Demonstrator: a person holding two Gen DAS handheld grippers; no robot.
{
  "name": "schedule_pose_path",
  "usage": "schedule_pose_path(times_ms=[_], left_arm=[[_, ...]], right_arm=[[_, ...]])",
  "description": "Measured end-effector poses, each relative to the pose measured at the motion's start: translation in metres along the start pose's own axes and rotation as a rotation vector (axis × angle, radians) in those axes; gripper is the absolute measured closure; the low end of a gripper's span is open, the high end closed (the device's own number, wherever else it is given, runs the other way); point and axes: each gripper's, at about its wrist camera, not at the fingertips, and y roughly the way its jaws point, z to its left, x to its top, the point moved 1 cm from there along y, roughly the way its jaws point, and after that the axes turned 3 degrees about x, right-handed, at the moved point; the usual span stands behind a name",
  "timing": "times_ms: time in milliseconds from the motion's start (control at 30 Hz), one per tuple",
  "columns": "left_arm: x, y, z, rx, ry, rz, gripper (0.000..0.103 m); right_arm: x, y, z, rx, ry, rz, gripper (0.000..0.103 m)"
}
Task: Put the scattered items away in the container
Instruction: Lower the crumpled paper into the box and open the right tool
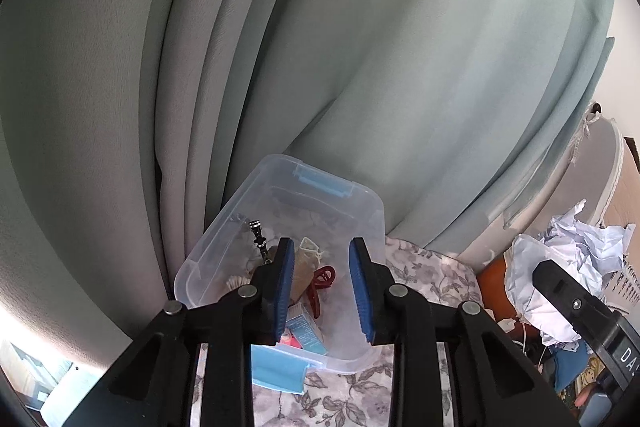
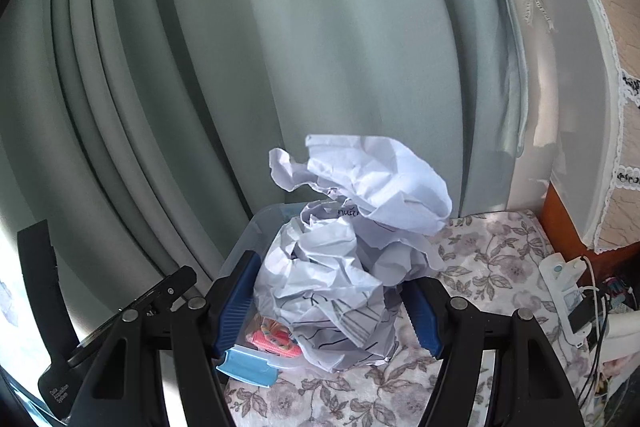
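A clear plastic container point(image 1: 224, 239) with blue latches sits on the floral cloth by the curtain. Inside lie a red hair claw point(image 1: 318, 287), a dark metal piece point(image 1: 258, 237), a small blue box point(image 1: 306, 333) and other small items. My left gripper point(image 1: 322, 291) is open and empty, held just above the container. My right gripper point(image 2: 326, 311) is shut on a big wad of crumpled white paper point(image 2: 352, 227), held over the container's near right edge point(image 2: 244, 245). The wad also shows at the right of the left wrist view point(image 1: 560, 275). It hides most of the container.
A grey-green curtain point(image 1: 320, 47) hangs right behind the container. The floral cloth point(image 2: 492, 267) covers the surface. A white power strip with cables point(image 2: 568, 291) lies at the right, beside an orange-brown piece of furniture point(image 2: 560, 219) under a lace-edged cover.
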Motion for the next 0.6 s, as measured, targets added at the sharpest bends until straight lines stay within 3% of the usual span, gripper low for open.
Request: schedule_pose_path(times_ms=[200, 600], left_arm=[[-0.018, 0.028, 0.021, -0.012, -0.050, 0.091, 0.074], [-0.028, 0.045, 0.037, -0.002, -0.059, 0.141, 0.074]], right_arm=[[-0.022, 0.038, 0.014, 0.044, -0.053, 0.107, 0.031], [-0.044, 0.084, 0.008, 0.063, -0.066, 0.232, 0.031]])
